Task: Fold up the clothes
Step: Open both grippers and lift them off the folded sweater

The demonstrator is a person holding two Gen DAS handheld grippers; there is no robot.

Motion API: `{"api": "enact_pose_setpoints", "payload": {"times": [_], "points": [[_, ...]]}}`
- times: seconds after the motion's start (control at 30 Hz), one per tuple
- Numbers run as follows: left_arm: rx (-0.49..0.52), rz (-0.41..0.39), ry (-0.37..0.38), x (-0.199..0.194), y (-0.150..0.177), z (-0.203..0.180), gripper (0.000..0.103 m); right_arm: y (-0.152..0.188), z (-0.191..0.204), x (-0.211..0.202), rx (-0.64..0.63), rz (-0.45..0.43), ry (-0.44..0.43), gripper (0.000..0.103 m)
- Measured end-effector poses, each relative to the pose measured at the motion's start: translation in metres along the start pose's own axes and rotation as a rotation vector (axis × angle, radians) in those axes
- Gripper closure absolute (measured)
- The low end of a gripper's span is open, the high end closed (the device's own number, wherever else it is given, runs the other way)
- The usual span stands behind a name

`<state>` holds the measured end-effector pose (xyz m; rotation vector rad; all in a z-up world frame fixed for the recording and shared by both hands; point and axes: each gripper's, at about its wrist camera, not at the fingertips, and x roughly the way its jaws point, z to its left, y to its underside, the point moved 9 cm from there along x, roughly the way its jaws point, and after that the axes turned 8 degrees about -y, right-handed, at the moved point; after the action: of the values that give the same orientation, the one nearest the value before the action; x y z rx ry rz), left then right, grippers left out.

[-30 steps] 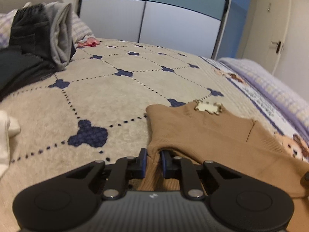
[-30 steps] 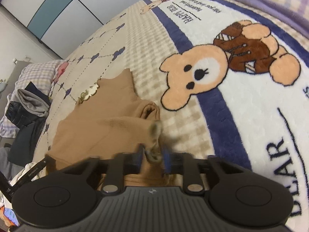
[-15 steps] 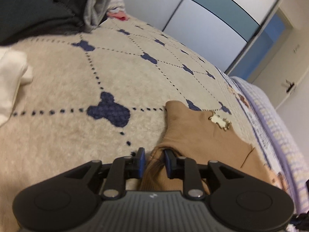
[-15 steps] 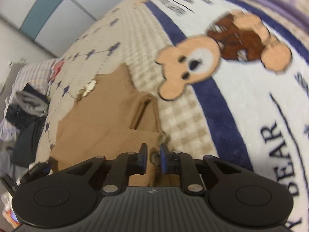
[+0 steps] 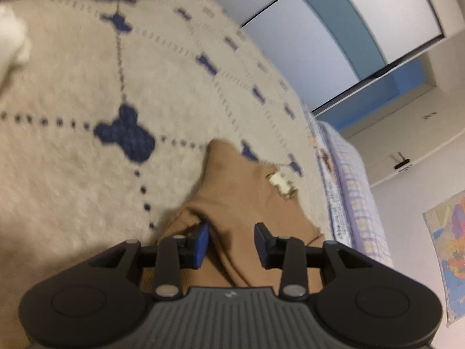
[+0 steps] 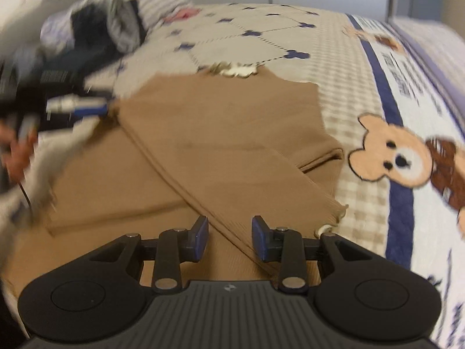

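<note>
A tan knit sweater [image 6: 221, 133] with a white lace collar [image 6: 237, 70] lies on the bed, both sleeves folded across its body. It also shows in the left wrist view [image 5: 232, 197]. My right gripper [image 6: 229, 238] is open, just above a folded sleeve near the hem. My left gripper [image 5: 231, 244] is open over the sweater's left side, holding nothing. The left gripper also shows, blurred, at the left edge of the right wrist view [image 6: 78, 107].
The bed has a beige blanket [image 5: 87, 174] with navy bear shapes and a white bear-print quilt [image 6: 407, 157] on the right. A pile of dark and grey clothes [image 6: 96, 32] lies at the head end. A wardrobe [image 5: 334, 43] stands beyond the bed.
Both grippers have opened and let go of the sweater's sleeves, which now lie folded across the body. Both views have swung; the right one now faces the head of the bed.
</note>
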<state>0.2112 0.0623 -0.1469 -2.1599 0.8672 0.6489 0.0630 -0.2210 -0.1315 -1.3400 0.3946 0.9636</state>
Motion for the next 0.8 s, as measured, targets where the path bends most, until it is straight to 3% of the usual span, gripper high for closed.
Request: {"api": "enact_pose_setpoints", "payload": {"times": [0.03, 0.13, 0.2, 0.37, 0.43, 0.53, 0.6, 0.8], "points": [[0.008, -0.009, -0.024, 0.004, 0.001, 0.002, 0.072, 0.001, 0.002, 0.002, -0.026, 0.009, 0.012, 0.067], [0.055, -0.040, -0.097, 0.011, 0.003, 0.007, 0.088, 0.005, 0.007, 0.008, -0.105, 0.036, 0.048, 0.085], [0.087, -0.052, -0.118, 0.011, 0.004, 0.005, 0.088, 0.008, 0.010, 0.012, -0.157, 0.054, 0.071, 0.094], [0.213, -0.068, -0.161, 0.010, 0.007, -0.005, 0.087, 0.019, 0.015, 0.022, -0.211, 0.119, 0.090, 0.093], [0.263, -0.077, -0.168, 0.005, 0.010, -0.010, 0.081, 0.019, 0.017, 0.025, -0.209, 0.118, 0.086, 0.091], [0.332, -0.113, -0.177, -0.012, 0.017, -0.015, 0.058, 0.013, 0.018, 0.019, -0.167, 0.084, 0.047, 0.075], [0.398, -0.151, -0.183, -0.023, 0.025, -0.023, 0.056, 0.005, 0.017, 0.014, -0.114, 0.031, 0.014, 0.068], [0.605, -0.198, -0.120, -0.039, 0.064, -0.057, 0.047, -0.008, 0.011, 0.028, -0.012, -0.099, 0.043, 0.067]]}}
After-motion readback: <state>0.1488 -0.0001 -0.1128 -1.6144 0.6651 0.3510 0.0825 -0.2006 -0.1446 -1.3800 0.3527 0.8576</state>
